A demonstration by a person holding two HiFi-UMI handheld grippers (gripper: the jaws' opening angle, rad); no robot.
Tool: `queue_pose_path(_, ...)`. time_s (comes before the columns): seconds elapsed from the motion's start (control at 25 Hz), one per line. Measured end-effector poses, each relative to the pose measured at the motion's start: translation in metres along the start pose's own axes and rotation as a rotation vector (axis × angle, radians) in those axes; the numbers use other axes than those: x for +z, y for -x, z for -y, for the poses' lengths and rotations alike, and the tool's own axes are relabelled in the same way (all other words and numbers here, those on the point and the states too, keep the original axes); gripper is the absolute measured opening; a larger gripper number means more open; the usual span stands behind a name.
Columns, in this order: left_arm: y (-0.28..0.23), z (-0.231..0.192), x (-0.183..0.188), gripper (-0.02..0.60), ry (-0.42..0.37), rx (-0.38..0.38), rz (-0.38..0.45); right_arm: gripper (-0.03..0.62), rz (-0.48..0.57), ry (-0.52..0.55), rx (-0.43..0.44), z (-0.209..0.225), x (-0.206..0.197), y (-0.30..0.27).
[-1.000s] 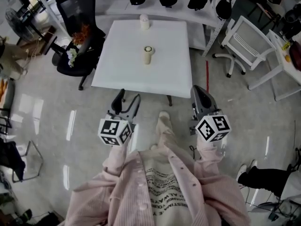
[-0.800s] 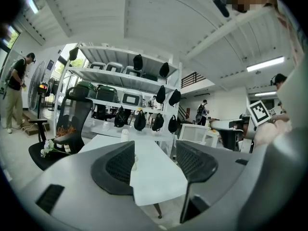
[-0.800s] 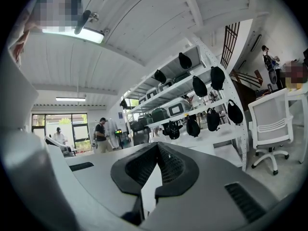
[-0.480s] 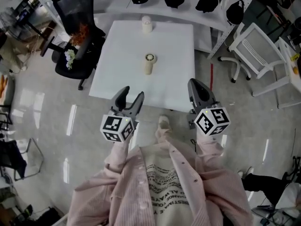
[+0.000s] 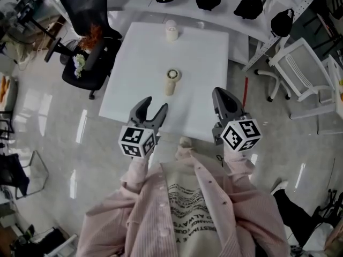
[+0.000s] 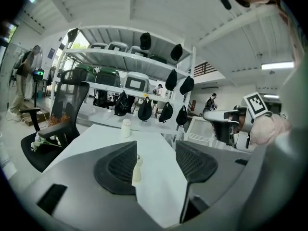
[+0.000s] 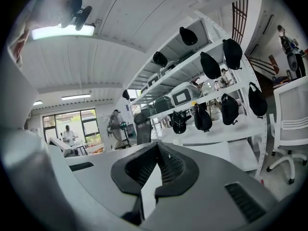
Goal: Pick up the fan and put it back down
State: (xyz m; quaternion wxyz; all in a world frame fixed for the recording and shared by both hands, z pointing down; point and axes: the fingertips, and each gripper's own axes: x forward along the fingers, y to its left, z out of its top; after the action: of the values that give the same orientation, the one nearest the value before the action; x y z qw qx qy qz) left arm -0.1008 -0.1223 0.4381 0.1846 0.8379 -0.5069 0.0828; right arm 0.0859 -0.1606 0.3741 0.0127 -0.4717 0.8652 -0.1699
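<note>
**Fan** (image 5: 171, 81): small and cream-coloured, round head over a narrow stem. It stands on the white table (image 5: 134, 63) just above the centre of the head view. In the left gripper view it shows beside the inner edge of the left-hand pad (image 6: 137, 169). It appears upright, and nothing touches it.

**Canister** (image 5: 171, 30): white, at the table's far edge, top centre of the frame, well apart from the fan.

**Left gripper** (image 5: 154, 106): jaws spread apart with nothing between them. It is held over the near table edge, below and left of the fan.

**Right gripper** (image 5: 221, 96): jaws pressed together and empty. It is held over the near edge, below and right of the fan.

**Step in hand (judged):** the approach, since the fan is not yet gripped.

**Handling notes (judged):**
- The left gripper stands open and nearly in line with the fan, so it looks the readier tool. The right gripper would first have to open.
- Carry the left gripper forward until the stem sits centred between both pads.
- Close on the stem below the head, not on the head itself.
- The fan looks light and top-heavy, so a single pad arriving first would likely topple it.
- Lift it straight up and lower it straight down.
- Release only once the base sits flat on the table.
</note>
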Motion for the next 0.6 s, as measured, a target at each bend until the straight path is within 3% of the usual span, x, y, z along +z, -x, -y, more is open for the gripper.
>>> queue_pose_path(0.6, -0.091, -0.039, -0.033, 0.242, 0.056, 0.057, -0.195, 0.000, -0.111, -0.030, 0.058, 0.046, -0.024, -0.073)
